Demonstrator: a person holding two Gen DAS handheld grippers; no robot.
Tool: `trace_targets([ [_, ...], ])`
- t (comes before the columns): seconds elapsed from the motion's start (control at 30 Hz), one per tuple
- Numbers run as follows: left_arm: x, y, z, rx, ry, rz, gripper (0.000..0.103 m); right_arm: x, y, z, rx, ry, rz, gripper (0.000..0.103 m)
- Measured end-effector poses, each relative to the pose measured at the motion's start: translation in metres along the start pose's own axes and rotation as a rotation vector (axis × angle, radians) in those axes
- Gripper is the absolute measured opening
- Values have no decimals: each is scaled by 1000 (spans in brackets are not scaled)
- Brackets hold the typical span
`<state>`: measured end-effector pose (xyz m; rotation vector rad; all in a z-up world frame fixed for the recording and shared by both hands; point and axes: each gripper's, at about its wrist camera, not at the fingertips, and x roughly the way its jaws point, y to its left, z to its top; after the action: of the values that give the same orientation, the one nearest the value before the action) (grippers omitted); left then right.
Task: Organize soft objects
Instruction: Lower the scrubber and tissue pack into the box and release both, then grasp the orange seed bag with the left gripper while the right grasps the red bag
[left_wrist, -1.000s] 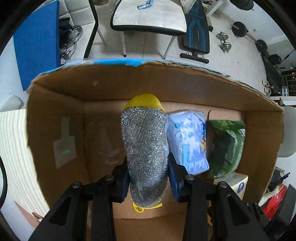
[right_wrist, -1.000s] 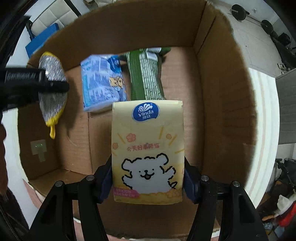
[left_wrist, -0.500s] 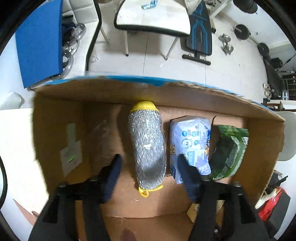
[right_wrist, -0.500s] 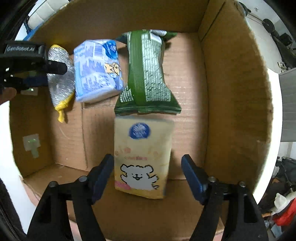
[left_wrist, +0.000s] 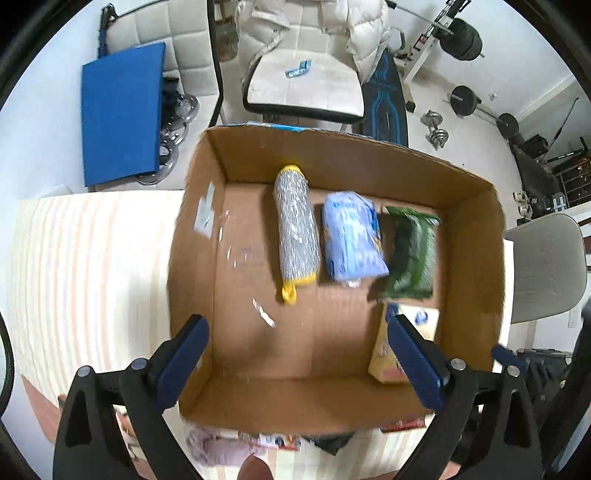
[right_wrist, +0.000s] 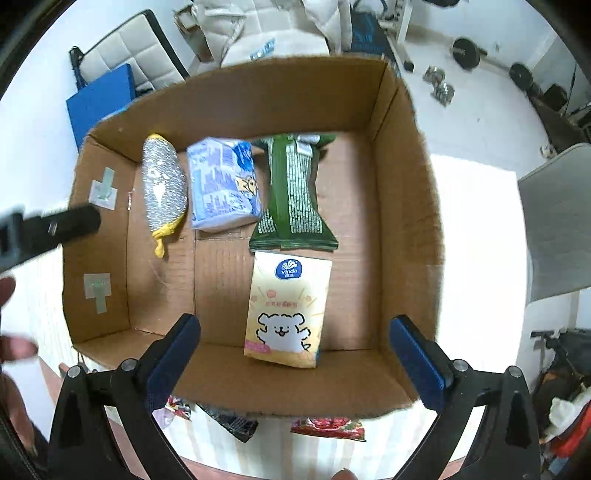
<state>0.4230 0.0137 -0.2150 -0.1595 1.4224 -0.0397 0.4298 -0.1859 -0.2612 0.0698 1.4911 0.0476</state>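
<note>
An open cardboard box (left_wrist: 332, 147) (right_wrist: 402, 184) holds a silver scrubber with yellow ends (left_wrist: 297, 229) (right_wrist: 164, 184), a blue tissue pack (left_wrist: 352, 236) (right_wrist: 221, 184), a green packet (left_wrist: 412, 254) (right_wrist: 293, 195) and a yellow Vinda tissue pack (right_wrist: 286, 308) (left_wrist: 386, 354). My left gripper (left_wrist: 299, 363) is open and empty, above the box's near side. My right gripper (right_wrist: 295, 360) is open and empty, above the near edge, just behind the yellow pack. The left gripper also shows in the right wrist view (right_wrist: 55, 229).
The box stands on a light striped table (left_wrist: 85, 266). More soft packets lie by the box's near wall (right_wrist: 328, 428) (left_wrist: 218, 443). A white chair (left_wrist: 306, 88), a blue pad (left_wrist: 122, 114) and gym weights (left_wrist: 436, 127) are on the floor beyond.
Both grippers opened and let go: the scrubber and the yellow tissue pack now lie in the box. Both grippers have pulled back and up from the box.
</note>
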Motion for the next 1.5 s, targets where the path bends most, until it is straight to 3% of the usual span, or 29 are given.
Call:
trace_targets([
  [0.3,-51,-12,-50,-2,-107,39,99,-51,3,-34,-45,-100,1,103],
  [0.5,-51,-8,-91,20,-110,108,99,-61,-4,-69,1,-95,70,103],
  [0.6,-23,4,-112,37,-54,154,99,-47,-12,-98,60,-50,142,103],
  [0.77,48,16,-131,85,111,146,94,-2,-17,-129,152,62,210,97],
  [0.97,109,12,-133,151,227,139,94,30,-34,-140,208,66,69,97],
  [1.13,135,14,-129,128,272,82,93,62,-56,-129,224,99,-3,97],
  [1.2,139,15,-128,110,282,41,81,74,-59,-124,223,111,-5,97],
  [1.27,147,20,-129,85,304,21,54,83,-61,-121,226,127,6,97],
  [1.33,147,23,-130,60,298,4,49,92,-62,-119,226,141,14,90],
  [1.4,146,28,-132,30,293,-11,44,100,-61,-118,221,164,13,65],
  [1.5,144,35,-138,-14,292,-21,44,106,-60,-122,209,197,12,52],
])
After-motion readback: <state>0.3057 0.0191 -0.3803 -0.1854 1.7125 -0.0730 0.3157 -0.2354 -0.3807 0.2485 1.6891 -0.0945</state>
